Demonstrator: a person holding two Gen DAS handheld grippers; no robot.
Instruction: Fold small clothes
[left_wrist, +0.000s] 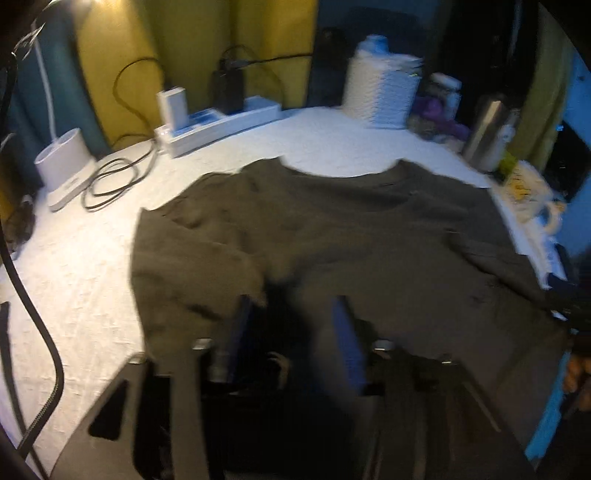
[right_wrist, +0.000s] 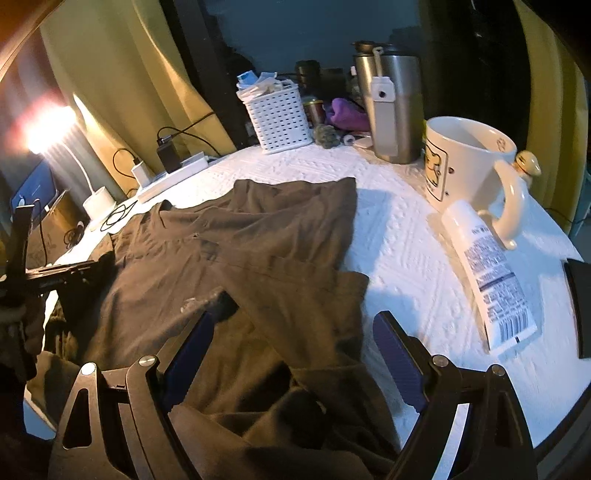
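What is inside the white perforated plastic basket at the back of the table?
The white perforated plastic basket shows crumpled white items and a blue-and-white packet poking above its rim. Anything deeper is hidden by its walls.

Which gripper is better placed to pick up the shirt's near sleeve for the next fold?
Right, probably. The right gripper is open with the sleeve of the brown shirt between its fingers. The left gripper sits blurred over the shirt's flat body.
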